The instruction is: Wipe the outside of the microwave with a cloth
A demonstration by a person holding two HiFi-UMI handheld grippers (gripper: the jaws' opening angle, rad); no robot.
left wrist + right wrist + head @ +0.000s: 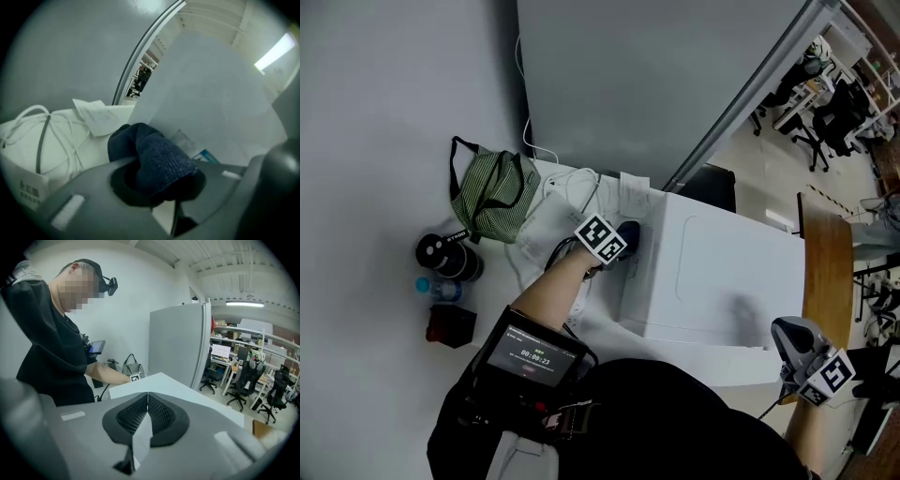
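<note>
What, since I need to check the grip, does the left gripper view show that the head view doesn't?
Only the left gripper view: the left gripper's jaws shut on the dark blue cloth, bunched beside the microwave's side wall. Only the head view: the right gripper at the microwave's opposite end, away from the cloth, plus the green bag and black bottle. Both: cloth, microwave, white cables and a paper slip.
</note>
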